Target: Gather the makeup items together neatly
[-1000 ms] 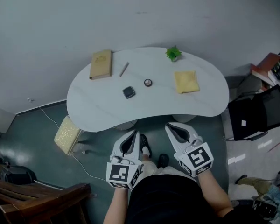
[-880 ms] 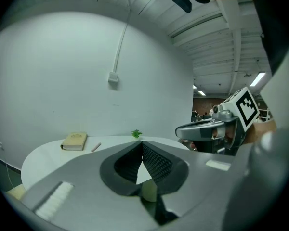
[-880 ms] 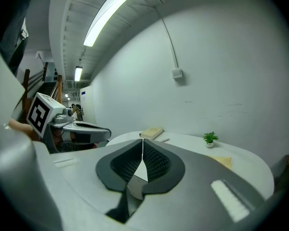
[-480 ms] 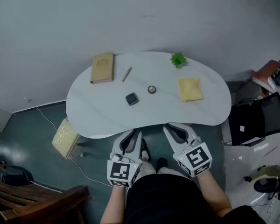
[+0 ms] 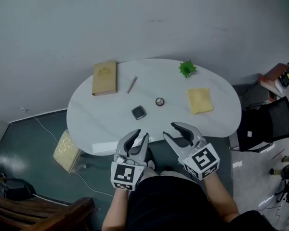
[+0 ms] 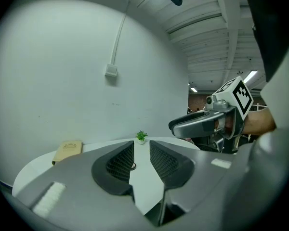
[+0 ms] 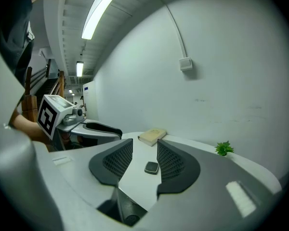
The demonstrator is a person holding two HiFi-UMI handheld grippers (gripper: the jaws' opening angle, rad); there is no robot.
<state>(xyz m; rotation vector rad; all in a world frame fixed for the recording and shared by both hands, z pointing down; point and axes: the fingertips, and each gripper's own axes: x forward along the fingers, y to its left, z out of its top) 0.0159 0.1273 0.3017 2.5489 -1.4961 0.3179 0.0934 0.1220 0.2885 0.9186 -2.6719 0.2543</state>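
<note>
White kidney-shaped desk (image 5: 101, 124) fills the middle. Tan book (image 5: 104, 77) sits far left, yellow cloth (image 5: 200, 100) on the right. At the near edge, left claw (image 5: 141, 134) stands a little apart and right claw (image 5: 169, 130) wider. Both have just been opening, and nothing is between them. Green plant (image 5: 187, 68) is at the back. Makeup lies scattered mid-desk, pieces apart: dark compact (image 5: 138, 112), slim pencil (image 5: 132, 84), tiny round pot (image 5: 159, 101).

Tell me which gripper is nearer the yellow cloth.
Right. The right gripper is at the table's near edge, left of and nearer the person than the yellow cloth; the left gripper is farther left. Both grippers' jaws have just been opening, with nothing between them.
</note>
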